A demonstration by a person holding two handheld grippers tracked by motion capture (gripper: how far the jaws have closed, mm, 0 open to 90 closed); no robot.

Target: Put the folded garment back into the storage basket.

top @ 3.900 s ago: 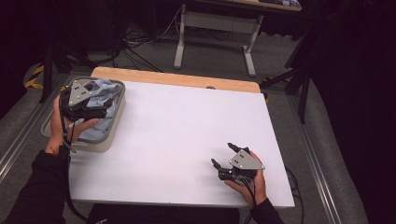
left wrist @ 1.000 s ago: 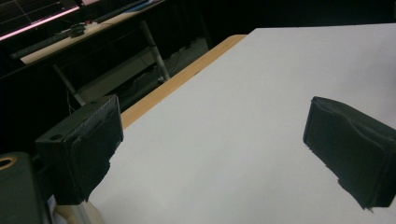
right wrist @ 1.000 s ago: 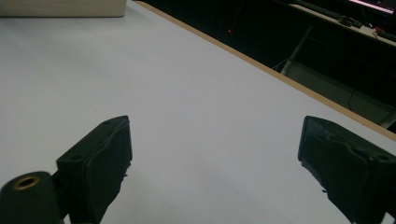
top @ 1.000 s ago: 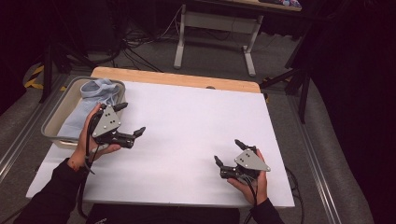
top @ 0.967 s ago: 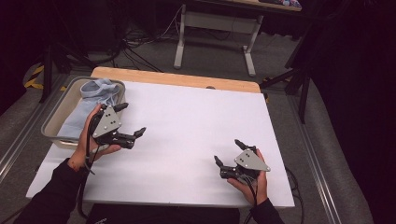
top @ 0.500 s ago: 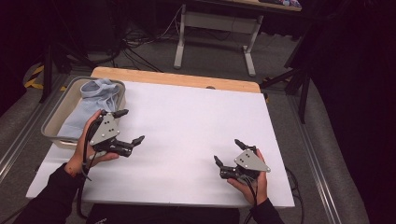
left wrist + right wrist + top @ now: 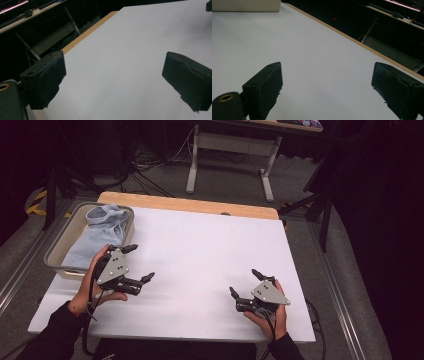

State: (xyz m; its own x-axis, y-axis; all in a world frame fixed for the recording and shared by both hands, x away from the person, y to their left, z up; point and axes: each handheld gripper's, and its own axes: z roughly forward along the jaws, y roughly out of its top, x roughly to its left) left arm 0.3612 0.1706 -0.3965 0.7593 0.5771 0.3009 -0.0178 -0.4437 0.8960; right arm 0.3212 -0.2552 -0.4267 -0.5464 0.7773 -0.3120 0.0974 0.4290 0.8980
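High view puts your left gripper just to the right of the bin, jaws spread wide with nothing between them, pointing right across the white table. The pale blue cloth lies heaped inside that bin, to the left and a little farther back from those fingers, its long side running near to far. Your right gripper rests low at the near right, jaws likewise apart and empty, well away from the bin. The left hand is plainly nearer; I judge the reach is its to make, turning back leftward.
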